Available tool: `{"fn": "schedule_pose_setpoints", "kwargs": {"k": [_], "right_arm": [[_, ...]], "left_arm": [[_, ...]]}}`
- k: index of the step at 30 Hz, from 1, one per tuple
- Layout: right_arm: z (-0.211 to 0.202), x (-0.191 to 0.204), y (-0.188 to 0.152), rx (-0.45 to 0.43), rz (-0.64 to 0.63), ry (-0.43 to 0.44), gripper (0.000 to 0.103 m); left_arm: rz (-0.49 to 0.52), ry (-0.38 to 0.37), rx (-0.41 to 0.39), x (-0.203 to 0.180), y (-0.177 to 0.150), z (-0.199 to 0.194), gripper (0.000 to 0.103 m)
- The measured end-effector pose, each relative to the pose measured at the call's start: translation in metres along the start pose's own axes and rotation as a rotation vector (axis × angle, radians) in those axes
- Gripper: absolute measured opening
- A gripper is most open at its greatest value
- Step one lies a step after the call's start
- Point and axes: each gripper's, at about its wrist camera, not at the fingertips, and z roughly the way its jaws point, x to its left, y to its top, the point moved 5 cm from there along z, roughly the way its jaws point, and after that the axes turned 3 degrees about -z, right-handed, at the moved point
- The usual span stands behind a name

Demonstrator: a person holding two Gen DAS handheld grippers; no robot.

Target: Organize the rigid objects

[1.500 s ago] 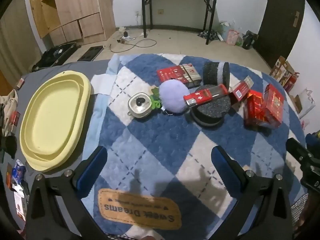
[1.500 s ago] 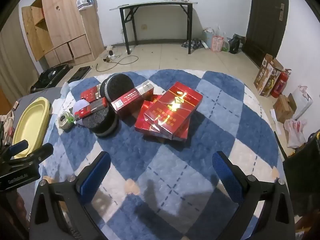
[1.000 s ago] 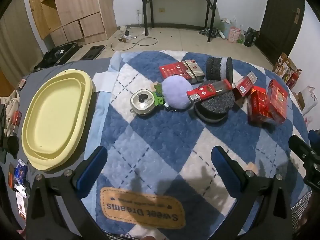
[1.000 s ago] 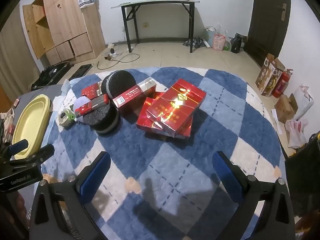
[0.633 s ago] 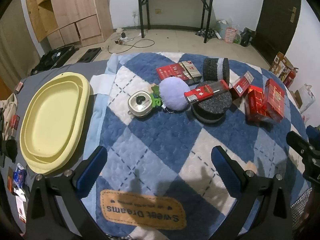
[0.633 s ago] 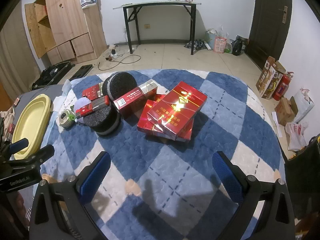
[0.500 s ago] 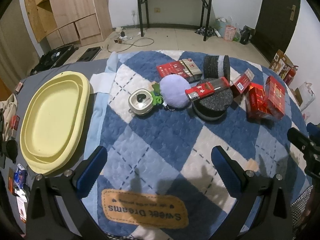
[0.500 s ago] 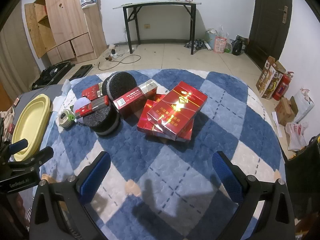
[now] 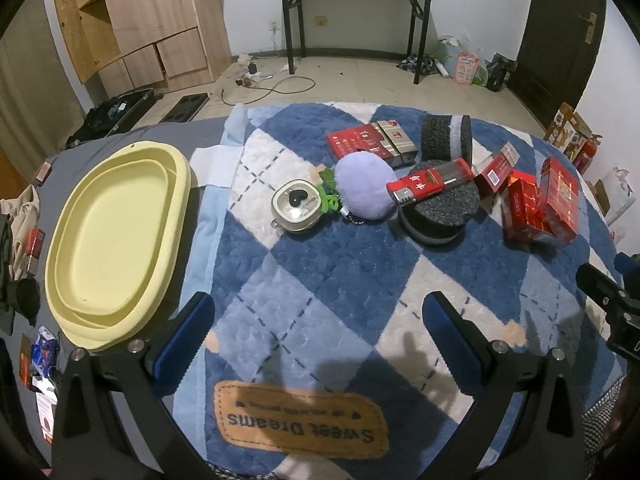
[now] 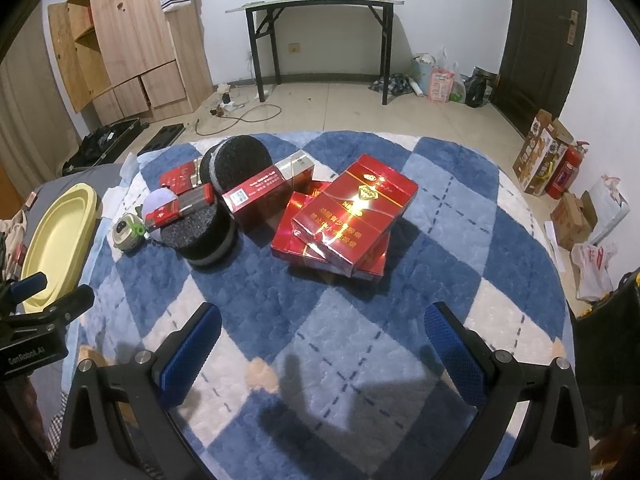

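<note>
A pile of objects lies on the blue and white checked mat [image 9: 328, 264]. A small tape measure [image 9: 297, 207] sits beside a purple pompom [image 9: 362, 184]; a red lighter [image 9: 430, 181] rests on a black foam disc [image 9: 440, 210]. A second foam disc [image 10: 236, 162] stands on edge behind. Stacked red cartons [image 10: 344, 220] lie at mid-mat, with a slim red box [image 10: 256, 196] beside them and a flat red pack [image 9: 364, 141] at the back. My left gripper [image 9: 318, 332] hangs open over the mat's near edge. My right gripper [image 10: 322, 340] is open too, short of the cartons.
A yellow oval tray [image 9: 108, 236] lies left of the mat on grey cloth. Small clutter sits at the far left edge [image 9: 24, 236]. A black folding table [image 10: 320, 40] and wooden cabinets [image 10: 132, 56] stand behind; boxes and a fire extinguisher [image 10: 566, 172] are on the floor at right.
Both views drift slightly as the hand-held grippers sway; the objects on the mat keep their places and both grippers stay open.
</note>
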Motion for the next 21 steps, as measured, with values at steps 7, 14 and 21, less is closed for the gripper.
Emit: {"fn": "schedule_pose_setpoints", "kwargs": {"k": [7,14,21], "right_arm": [[0.002,-0.002,-0.001,0.009,0.005,-0.001,0.103],[0.007,-0.010,-0.001,0.024,0.035,0.003,0.103],[0.008,-0.014,0.012,0.003,0.055,0.004,0.103]], "left_arm": [[-0.009,-0.044,-0.001,0.002,0.001,-0.001,0.103],[-0.008,-0.071,-0.003,-0.002,0.005,0.000,0.103],[-0.063,-0.117,0.038,-0.027,0.025,0.005,0.103]]}}
